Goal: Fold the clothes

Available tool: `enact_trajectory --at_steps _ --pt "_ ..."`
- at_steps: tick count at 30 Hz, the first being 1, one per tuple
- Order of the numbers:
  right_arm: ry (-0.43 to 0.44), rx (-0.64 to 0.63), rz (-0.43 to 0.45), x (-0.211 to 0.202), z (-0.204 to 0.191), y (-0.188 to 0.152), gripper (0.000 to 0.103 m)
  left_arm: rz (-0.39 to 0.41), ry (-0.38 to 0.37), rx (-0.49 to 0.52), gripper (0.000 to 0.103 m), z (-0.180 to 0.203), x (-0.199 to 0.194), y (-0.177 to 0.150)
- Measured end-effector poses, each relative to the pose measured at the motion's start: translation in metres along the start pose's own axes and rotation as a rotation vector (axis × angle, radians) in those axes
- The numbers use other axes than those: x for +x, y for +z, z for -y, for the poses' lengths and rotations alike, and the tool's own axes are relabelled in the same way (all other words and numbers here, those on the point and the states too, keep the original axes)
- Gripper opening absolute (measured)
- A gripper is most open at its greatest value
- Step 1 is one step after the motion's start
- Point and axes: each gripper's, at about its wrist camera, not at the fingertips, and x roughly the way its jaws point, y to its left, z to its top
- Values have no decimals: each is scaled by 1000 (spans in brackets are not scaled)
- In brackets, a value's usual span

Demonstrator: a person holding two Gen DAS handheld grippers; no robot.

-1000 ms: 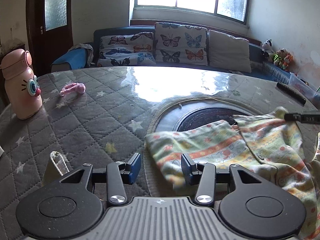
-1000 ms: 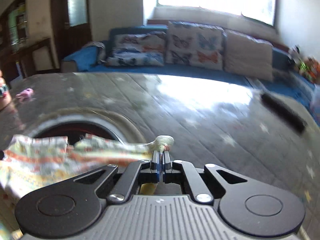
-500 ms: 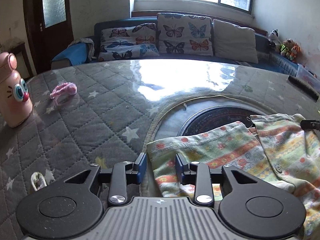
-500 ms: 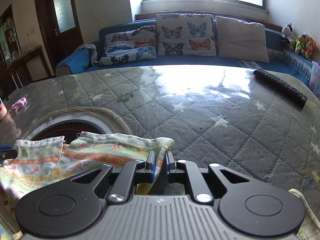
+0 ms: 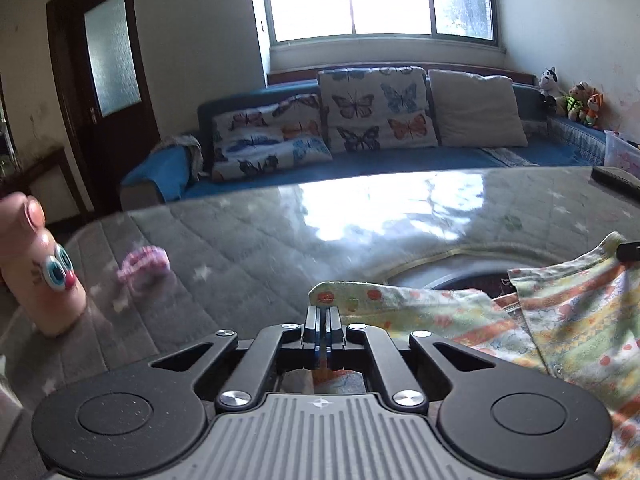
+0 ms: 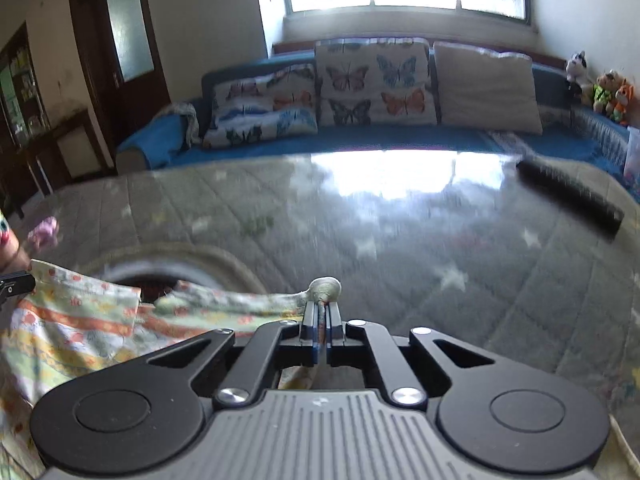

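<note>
A small patterned garment (image 5: 460,316), pale yellow and green with orange stripes and dots, is stretched above a grey quilted table (image 5: 248,240). My left gripper (image 5: 322,314) is shut on its left corner, which pokes out past the fingertips. In the right wrist view the same garment (image 6: 80,320) trails off to the left, and my right gripper (image 6: 320,312) is shut on its bunched right corner. The tip of each gripper shows at the edge of the other's view. The cloth sags between the two grips.
A pink cartoon-eyed bottle (image 5: 36,264) stands at the table's left, a pink hair tie (image 5: 142,262) beside it. A black remote (image 6: 570,200) lies at the far right. A round dark inset (image 6: 156,280) sits under the garment. A blue sofa with butterfly cushions (image 5: 360,120) lies beyond.
My left gripper went from open beside the garment's corner to shut on it and has lifted. My right gripper has also risen with its corner, so the cloth is raised between them.
</note>
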Motion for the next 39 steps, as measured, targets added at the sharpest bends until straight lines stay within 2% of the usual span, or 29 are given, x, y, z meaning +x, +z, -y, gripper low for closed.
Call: enact_trajectory --at_steps 3,5,8,9,12,19,24,29,36,39 --pt "-10 8 36 9 -2 12 2 20 11 13 3 0 12 8" --pt "-19 7 30 21 -3 16 3 19 15 22 3 0 23 11" --pt "-40 -1 -32 42 -4 14 6 -41 20 40 3 2 49 6" --pt "-48 -9 -43 46 -3 12 10 -57 28 50 3 4 56 3" --pt "-61 -17 -39 43 0 11 18 -63 44 70 5 6 65 -3" --pt "-38 -54 -28 26 -2 12 19 -50 38 50 8 9 59 4" --pt "-19 -132 -23 23 -19 9 30 -28 -59 134 8 34 48 6" --pt "-6 -198 -37 33 -33 6 30 -58 -135 257 6 67 61 4" --pt "13 -294 -56 46 -54 2 31 -23 -173 277 5 89 76 10" --pt "11 -361 -49 52 -68 1 37 -13 -194 264 5 95 81 13"
